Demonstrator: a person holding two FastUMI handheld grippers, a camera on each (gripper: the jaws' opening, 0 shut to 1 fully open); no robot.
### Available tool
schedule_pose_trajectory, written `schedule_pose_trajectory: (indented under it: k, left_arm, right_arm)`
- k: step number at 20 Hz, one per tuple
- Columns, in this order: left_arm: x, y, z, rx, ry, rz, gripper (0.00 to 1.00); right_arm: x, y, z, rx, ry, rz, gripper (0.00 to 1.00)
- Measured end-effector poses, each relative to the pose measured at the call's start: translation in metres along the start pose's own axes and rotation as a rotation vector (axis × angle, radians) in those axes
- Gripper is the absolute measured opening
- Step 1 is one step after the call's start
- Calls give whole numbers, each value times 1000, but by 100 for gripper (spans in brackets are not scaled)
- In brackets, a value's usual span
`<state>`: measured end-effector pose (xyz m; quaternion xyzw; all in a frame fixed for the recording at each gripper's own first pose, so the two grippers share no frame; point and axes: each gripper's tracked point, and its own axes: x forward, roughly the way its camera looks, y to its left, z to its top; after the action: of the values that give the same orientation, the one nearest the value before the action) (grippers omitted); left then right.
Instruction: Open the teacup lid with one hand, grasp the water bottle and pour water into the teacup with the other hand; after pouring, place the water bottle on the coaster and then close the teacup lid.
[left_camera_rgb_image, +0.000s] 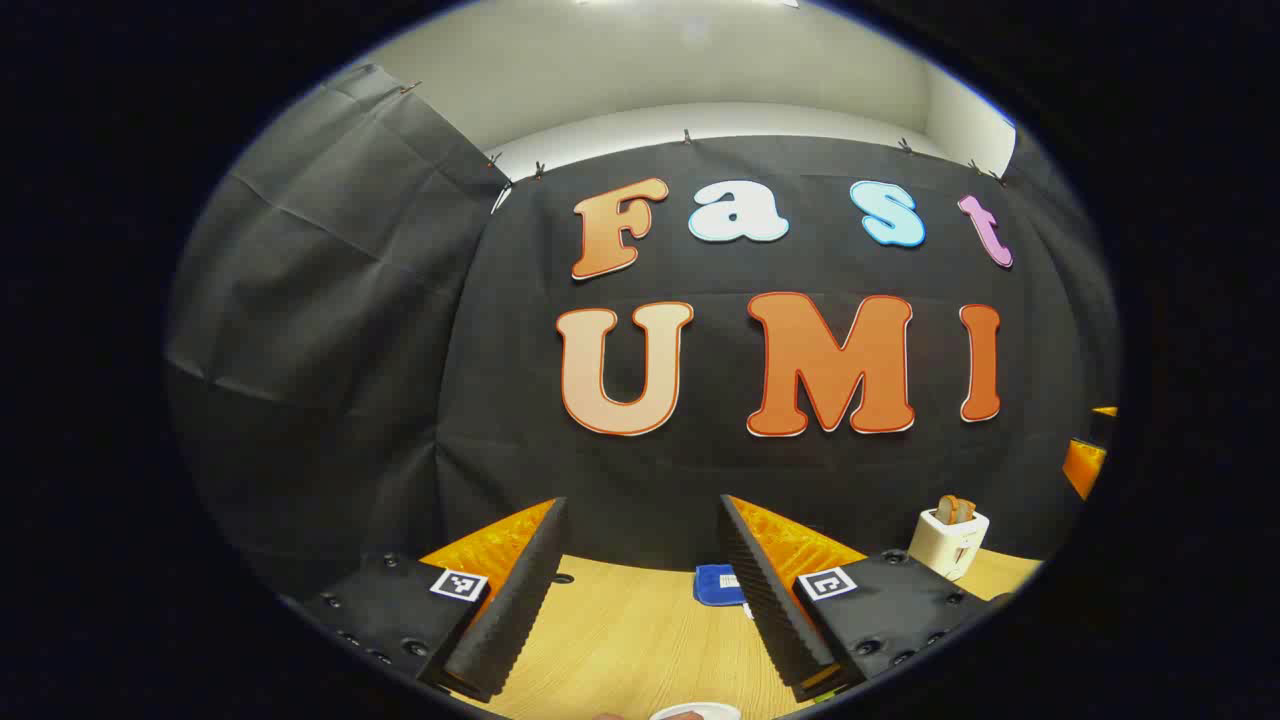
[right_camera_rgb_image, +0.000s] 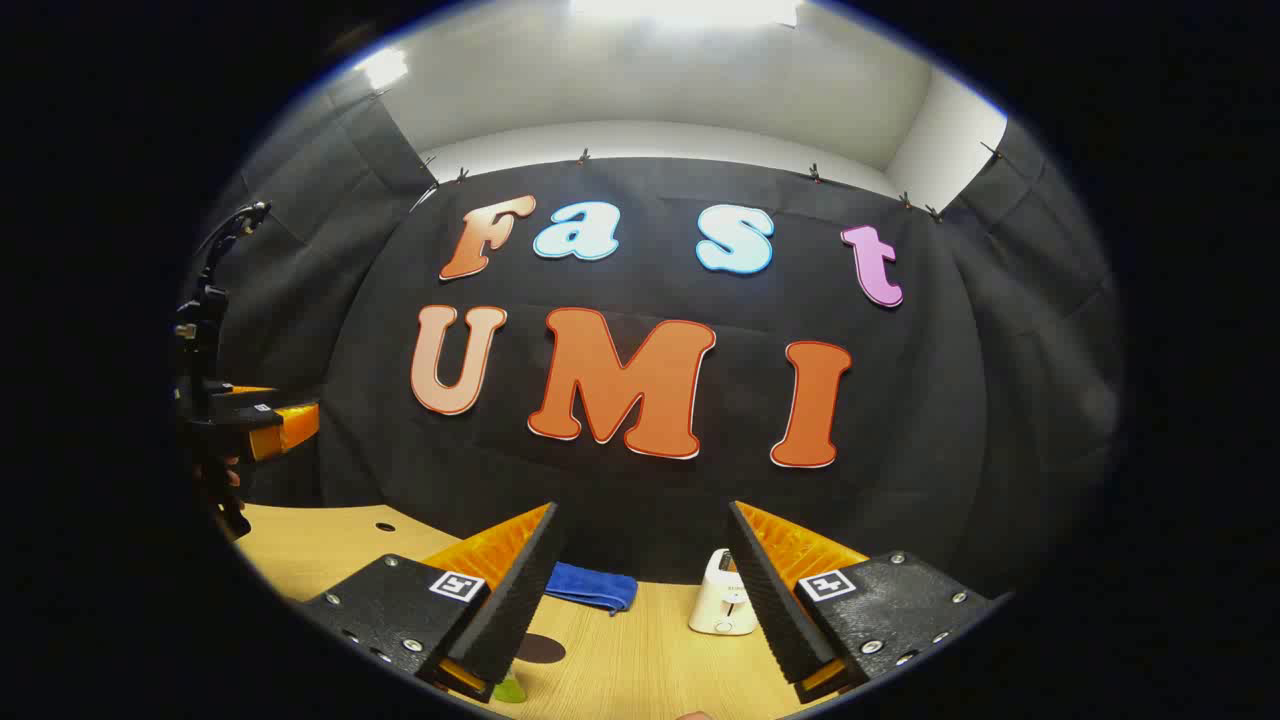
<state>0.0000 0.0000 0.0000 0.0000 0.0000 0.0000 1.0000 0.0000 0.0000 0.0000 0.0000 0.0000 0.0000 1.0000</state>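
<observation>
Ribbed black foam lines the inner faces of both grippers' wedge-shaped fingers, which are orange plastic behind the pads and bolted to black blocks carrying small square markers. In the left gripper view the left gripper (left_camera_rgb_image: 640, 600) is held level above a pale wood-grain table (left_camera_rgb_image: 620, 640), its fingers spread wide with nothing between them. Ahead, just inside its right finger, lies a folded blue cloth (left_camera_rgb_image: 716, 584); farther right stands a boxy white toaster (left_camera_rgb_image: 948, 540) with toast upright in its slot. At the bottom edge, below the fingers, a curved white rim (left_camera_rgb_image: 697, 712) peeks in, too cropped to identify or to tell its axis. In the right gripper view the right gripper (right_camera_rgb_image: 645, 610) is likewise level and spread open, empty. Between its fingers are the cloth and toaster; by its left finger sit a dark round patch (right_camera_rgb_image: 541, 648) and a green sliver (right_camera_rgb_image: 509, 690). Far left, a hand holds the other gripper.
</observation>
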Motion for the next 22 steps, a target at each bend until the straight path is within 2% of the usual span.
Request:
schedule_pose_trajectory:
  k: [4,18,22]
  left_arm:
    - [-1,-1,2,13,3,-5,96]
    - [-2,-13,-3,-38,18,-22,96]
    - [-5,-14,-15,-42,47,-43,96]
  right_arm:
    - [2,5,-3,9,2,14,98]
    - [0,-3,-11,27,15,23,98]
    - [-1,2,-22,39,31,43,98]
